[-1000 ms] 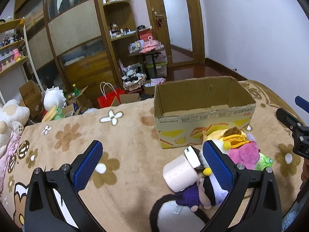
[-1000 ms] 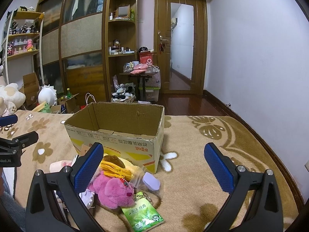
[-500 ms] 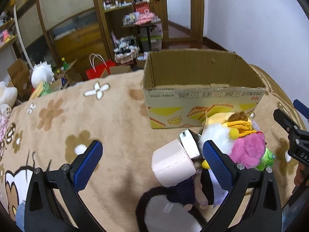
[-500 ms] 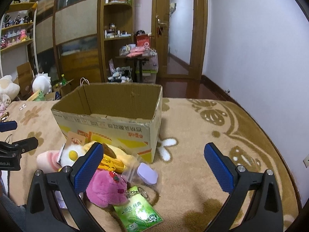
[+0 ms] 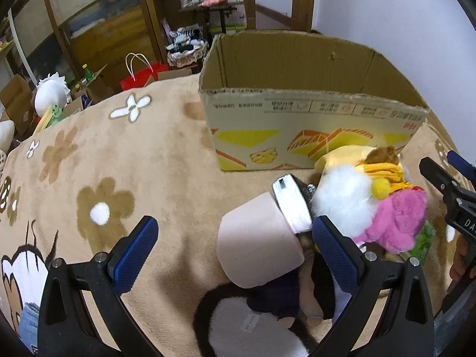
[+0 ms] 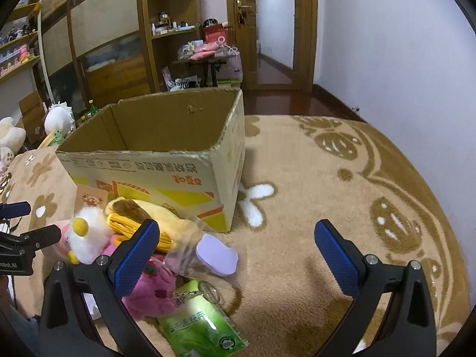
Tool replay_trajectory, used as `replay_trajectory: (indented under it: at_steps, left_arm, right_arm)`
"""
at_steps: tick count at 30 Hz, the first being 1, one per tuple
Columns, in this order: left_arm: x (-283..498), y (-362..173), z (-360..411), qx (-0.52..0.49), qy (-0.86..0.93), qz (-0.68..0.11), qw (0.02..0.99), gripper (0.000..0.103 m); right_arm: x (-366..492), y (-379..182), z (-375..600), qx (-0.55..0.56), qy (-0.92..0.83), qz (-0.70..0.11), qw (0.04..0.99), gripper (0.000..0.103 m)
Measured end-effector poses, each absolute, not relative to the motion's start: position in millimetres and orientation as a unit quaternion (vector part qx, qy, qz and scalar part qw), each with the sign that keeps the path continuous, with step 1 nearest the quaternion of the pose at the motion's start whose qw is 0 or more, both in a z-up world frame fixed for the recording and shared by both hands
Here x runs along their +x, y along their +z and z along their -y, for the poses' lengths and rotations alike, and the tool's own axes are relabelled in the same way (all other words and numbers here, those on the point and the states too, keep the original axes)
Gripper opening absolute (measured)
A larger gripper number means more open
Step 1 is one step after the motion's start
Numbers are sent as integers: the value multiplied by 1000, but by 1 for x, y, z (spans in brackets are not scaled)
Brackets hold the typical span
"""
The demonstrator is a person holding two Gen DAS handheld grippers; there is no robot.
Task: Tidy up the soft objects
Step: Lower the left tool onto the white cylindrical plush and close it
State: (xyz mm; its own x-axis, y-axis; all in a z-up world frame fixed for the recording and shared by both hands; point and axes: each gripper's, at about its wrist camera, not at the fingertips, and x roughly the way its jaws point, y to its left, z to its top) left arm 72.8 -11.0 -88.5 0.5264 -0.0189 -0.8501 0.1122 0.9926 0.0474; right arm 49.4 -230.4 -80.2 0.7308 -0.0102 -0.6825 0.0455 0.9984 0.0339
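An open cardboard box stands on the beige flower blanket; it also shows in the right wrist view. A heap of soft things lies in front of it: a pale pink cylinder, a white fluffy toy, a pink plush, a yellow plush and a dark doll. My left gripper is open, its jaws either side of the pink cylinder. My right gripper is open above a clear bag with a lilac piece and a green packet.
The blanket stretches bare to the right of the box. Beyond the bed are wooden cabinets, a red bag, boxes and plush toys on the floor, and a white wall at right.
Both grippers have moved forward and down toward the heap. The left one now has the pink cylinder between its open jaws. The box looms larger in both views.
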Motion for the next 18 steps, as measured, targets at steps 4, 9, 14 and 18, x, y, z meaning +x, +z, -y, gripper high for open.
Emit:
replay_trajectory:
  at_steps: [4, 9, 14, 18]
  left_arm:
    - [76, -92, 10, 45, -33, -496, 866, 102]
    - [78, -95, 6, 33, -31, -507, 861, 102]
    - [78, -97, 6, 34, -30, -513, 857, 102]
    - [79, -102, 7, 35, -32, -526, 849, 101]
  right_arm:
    - [55, -88, 235, 38, -14, -380, 924, 103]
    - [61, -98, 242, 62, -7, -400, 914, 103]
    - [61, -99, 240, 79, 13, -403, 912, 103]
    - [60, -100, 236, 77, 21, -405, 911, 103]
